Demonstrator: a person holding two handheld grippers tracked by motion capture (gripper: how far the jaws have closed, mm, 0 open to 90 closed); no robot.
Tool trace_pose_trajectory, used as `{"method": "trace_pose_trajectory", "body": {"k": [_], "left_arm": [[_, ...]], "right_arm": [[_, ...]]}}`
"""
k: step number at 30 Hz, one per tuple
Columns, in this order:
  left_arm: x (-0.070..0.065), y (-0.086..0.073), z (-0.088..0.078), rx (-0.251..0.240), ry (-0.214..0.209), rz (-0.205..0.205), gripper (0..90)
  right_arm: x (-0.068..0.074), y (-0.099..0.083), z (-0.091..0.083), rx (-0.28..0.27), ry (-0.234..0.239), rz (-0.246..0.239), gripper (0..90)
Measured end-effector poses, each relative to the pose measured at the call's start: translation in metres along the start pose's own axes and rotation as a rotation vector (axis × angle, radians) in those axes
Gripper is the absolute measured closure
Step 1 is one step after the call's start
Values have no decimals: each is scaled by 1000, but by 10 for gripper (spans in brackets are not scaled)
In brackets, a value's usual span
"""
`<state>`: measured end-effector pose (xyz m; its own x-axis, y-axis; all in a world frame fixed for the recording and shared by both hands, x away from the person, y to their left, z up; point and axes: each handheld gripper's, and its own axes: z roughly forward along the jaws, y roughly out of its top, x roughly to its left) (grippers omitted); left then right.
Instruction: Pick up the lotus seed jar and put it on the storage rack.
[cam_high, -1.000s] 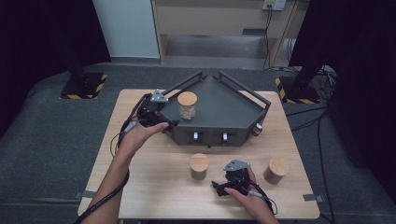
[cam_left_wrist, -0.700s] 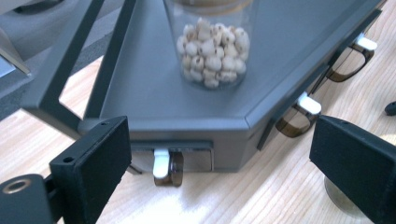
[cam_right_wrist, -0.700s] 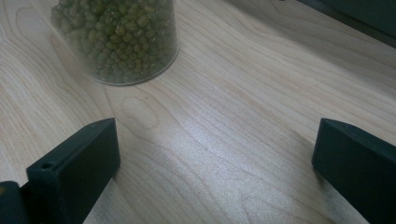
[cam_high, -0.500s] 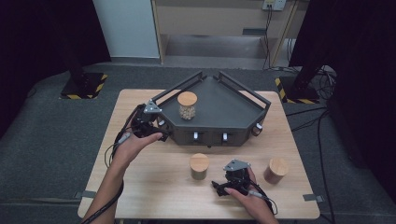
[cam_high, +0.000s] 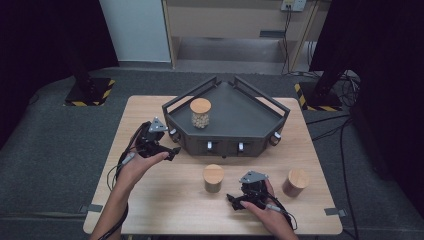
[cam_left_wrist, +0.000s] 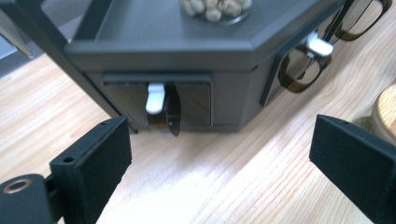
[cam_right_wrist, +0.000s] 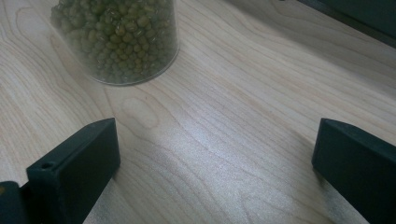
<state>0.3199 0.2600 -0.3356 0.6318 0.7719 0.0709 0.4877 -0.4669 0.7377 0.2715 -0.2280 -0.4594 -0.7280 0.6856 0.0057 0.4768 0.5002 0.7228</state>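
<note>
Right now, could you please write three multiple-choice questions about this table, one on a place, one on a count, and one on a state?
1. Where is the jar of pale beans?
A. on the dark tray
B. on the bare table
C. between jaws

2. How many wood-lidded jars are there?
A. one
B. two
C. three

3. How are the jaws of the left hand-held gripper?
A. open, nothing between them
B. shut on a jar
C. shut on a latch

Answers:
1 A, it sits inside the tray's rail.
2 C, one on the tray, plus the green-bean jar and a reddish jar on the table.
3 A, bare wood shows between them.
</note>
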Motion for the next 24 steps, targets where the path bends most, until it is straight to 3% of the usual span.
{"method": "trace_pose_trajectory", "body": {"k": [10,24], "left_arm": [[0,-22,2,12,5,-42,37],[-4,-65,5,34,14,-101,30]], "right_arm": [[0,0,0,0,0,0,11],[0,0,0,0,0,0,11]]}}
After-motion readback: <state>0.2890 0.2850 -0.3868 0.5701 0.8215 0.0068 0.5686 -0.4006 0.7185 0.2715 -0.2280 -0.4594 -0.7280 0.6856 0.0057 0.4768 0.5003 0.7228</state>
